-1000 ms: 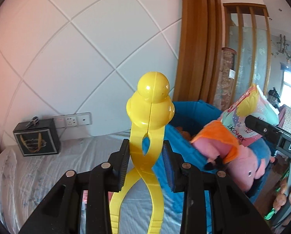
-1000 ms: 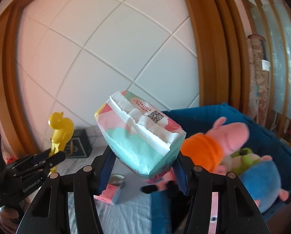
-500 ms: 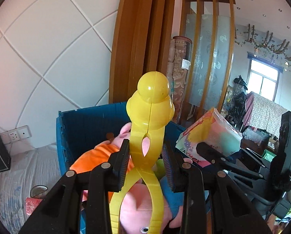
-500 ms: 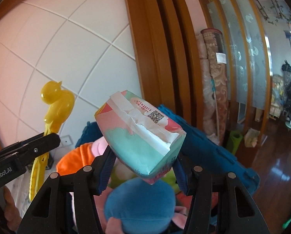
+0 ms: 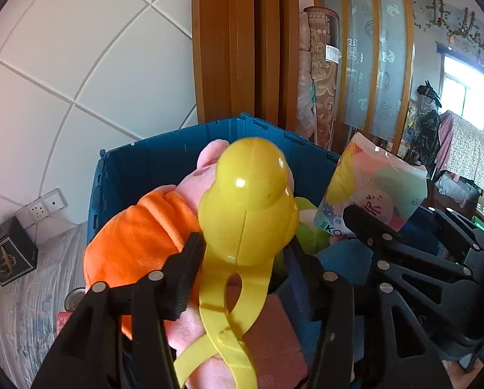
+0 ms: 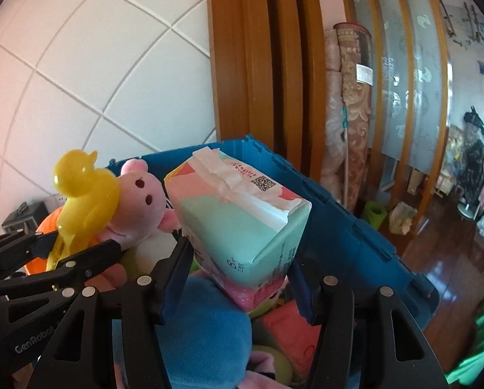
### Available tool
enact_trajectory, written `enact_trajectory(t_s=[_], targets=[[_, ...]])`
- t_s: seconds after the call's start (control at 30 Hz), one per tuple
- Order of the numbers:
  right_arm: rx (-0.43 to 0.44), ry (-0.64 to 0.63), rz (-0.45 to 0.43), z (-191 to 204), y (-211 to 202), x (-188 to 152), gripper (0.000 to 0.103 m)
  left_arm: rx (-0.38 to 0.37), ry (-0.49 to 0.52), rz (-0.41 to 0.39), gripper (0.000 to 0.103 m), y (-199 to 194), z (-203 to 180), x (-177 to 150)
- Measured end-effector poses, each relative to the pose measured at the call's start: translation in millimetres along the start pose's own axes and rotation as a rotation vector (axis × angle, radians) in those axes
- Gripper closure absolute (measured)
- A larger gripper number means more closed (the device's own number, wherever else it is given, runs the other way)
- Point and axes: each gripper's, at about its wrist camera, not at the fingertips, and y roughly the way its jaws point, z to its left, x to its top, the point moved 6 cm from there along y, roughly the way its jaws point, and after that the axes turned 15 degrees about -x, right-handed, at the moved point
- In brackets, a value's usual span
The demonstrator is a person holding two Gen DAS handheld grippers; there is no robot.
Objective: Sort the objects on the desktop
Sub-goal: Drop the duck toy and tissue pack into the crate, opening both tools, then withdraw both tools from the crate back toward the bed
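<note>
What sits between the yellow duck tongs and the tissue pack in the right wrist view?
The pink pig plush, lying in the blue bin, sits between the yellow duck tongs and the tissue pack in the right wrist view.

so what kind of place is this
Probably a lived-in home: a bin full of stuffed toys, rolled rugs by a wooden divider, and laundry by the window.

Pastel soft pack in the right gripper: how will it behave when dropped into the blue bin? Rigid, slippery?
The pastel pack looks soft: its film wrapper is creased along the top seal, so it probably yields under the jaws. The glossy film could be slick. Released, it would likely land on the plush toys in the blue bin and settle tilted rather than bounce.
</note>
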Motion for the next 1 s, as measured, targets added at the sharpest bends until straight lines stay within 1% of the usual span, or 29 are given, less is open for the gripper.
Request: enact_trajectory(t_s=[0.03, 0.1, 0.17, 0.2, 0.23, 0.27, 0.3, 0.33, 0.37, 0.43, 0.6, 0.73, 0.87, 0.97, 1.0], targets=[[-0.004, 0.000, 0.001, -1, 2, 1, 0.045, 0.002, 0.006, -0.010, 0.047, -4, -3, 1], [-0.005, -0.001, 0.004, -3, 3, 2, 0.045, -0.001, 0.005, -0.032, 0.040, -12, -3, 3], [0.001, 0.002, 0.004, -6, 4, 2, 0.041, 0.008, 0.006, -0.061, 0.038, -20, -2, 5], [0.005, 0.006, 0.002, -7, 2, 3, 0.033, 0.012, 0.011, -0.076, 0.036, -25, -2, 6], [0.007, 0.010, 0.000, -8, 1, 3, 0.023, 0.014, 0.014, -0.088, 0.034, -30, -2, 7], [0.005, 0.015, -0.003, -9, 0, 3, 0.018, 0.016, 0.015, -0.100, 0.031, -35, -1, 8], [0.005, 0.018, -0.008, -10, -2, 5, 0.010, 0.017, 0.016, -0.115, 0.028, -40, -1, 9], [0.013, 0.018, -0.013, -10, -4, 6, 0.007, 0.021, 0.015, -0.127, 0.027, -44, 0, 10], [0.020, 0.018, -0.020, -10, -7, 8, 0.006, 0.025, 0.013, -0.137, 0.025, -48, 2, 11], [0.019, 0.019, -0.034, -10, -14, 10, 0.000, 0.032, 0.004, -0.157, 0.025, -57, 5, 12], [0.001, 0.012, -0.083, -5, -34, 17, 0.000, 0.050, -0.009, -0.208, 0.024, -83, 15, 9], [-0.008, -0.012, -0.135, 6, -56, 21, 0.000, 0.084, -0.021, -0.235, 0.024, -105, 28, 3], [0.019, -0.036, -0.190, 25, -79, 23, 0.000, 0.119, -0.044, -0.255, 0.024, -126, 44, -7], [0.040, -0.056, -0.212, 42, -90, 23, 0.000, 0.147, -0.059, -0.265, 0.024, -142, 60, -18], [0.058, -0.060, -0.218, 50, -93, 22, 0.000, 0.160, -0.068, -0.267, 0.024, -148, 67, -22]])
